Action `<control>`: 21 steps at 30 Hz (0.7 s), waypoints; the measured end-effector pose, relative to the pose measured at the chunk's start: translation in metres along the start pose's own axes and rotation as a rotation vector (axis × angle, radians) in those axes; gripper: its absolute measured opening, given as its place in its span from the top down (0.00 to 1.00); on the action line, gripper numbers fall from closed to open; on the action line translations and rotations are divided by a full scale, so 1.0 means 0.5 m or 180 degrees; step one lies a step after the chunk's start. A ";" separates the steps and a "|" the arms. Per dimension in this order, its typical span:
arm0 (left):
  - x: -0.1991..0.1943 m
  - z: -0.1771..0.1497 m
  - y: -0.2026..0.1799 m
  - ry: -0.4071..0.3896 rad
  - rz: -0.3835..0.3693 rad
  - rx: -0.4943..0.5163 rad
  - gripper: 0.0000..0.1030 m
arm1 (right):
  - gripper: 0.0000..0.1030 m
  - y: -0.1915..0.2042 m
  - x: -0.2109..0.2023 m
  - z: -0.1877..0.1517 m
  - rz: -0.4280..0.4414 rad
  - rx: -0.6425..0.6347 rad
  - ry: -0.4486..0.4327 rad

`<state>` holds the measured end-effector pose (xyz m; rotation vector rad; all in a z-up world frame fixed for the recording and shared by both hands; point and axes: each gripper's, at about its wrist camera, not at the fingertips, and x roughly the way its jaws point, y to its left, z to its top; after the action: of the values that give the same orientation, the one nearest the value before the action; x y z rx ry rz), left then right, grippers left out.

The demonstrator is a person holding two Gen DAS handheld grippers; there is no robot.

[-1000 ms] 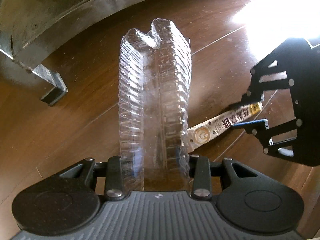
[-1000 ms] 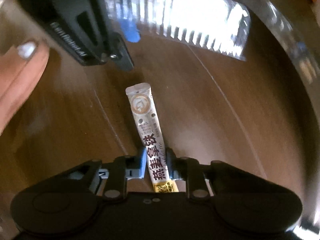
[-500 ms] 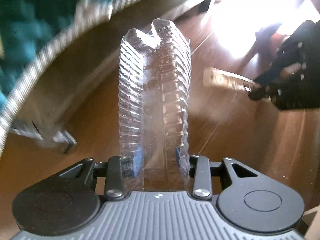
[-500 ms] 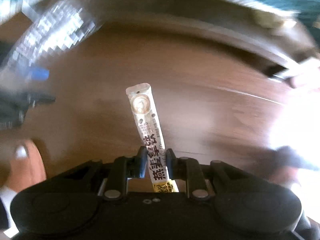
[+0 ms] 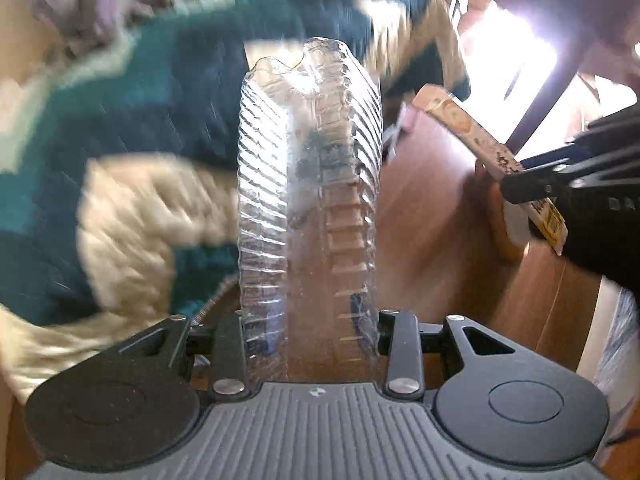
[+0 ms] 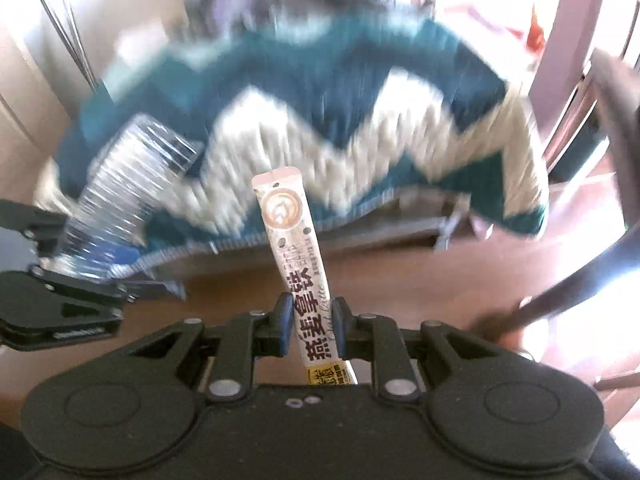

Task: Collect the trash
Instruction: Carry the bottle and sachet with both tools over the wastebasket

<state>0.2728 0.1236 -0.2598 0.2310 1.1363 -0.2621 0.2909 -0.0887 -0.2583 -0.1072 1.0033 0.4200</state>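
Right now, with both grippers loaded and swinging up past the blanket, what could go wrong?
1. The left gripper pinches only the end of the crushed plastic bottle; its thin ribbed wall could buckle and slip out.
2. The right gripper holds the sachet near its bottom, so it may pivot or slide.
3. Heavy blur suggests fast motion near the knitted blanket; either item might snag.

The long, narrow white and brown drink-mix sachet point(image 6: 298, 264) bears large dark Chinese characters reading 燕麦拿铁, with a cursive "Oat Latte" beside them. Its yellow bottom end carries small print too fine to read. White lettering on the black gripper body point(image 6: 60, 314) is blurred.
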 end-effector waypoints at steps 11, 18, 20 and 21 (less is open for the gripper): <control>-0.310 0.102 -0.148 -0.0588 0.0365 -0.0066 0.66 | 0.81 -0.085 -0.329 0.023 0.0158 0.0096 -0.0947; -0.431 0.220 -0.254 -0.0887 0.0277 -0.0077 0.66 | 0.81 -0.190 -0.510 0.054 0.0014 0.0249 -0.1477; -0.464 0.252 -0.289 -0.0974 0.0278 -0.0005 0.66 | 0.81 -0.224 -0.551 0.068 -0.0045 0.0299 -0.1611; -0.483 0.270 -0.305 -0.1032 0.0279 0.0034 0.66 | 0.81 -0.242 -0.574 0.076 -0.0081 0.0330 -0.1683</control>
<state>0.2442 -0.0417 0.0080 0.2374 0.8020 -0.2187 0.2346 -0.2728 -0.0105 0.0828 0.5002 0.3465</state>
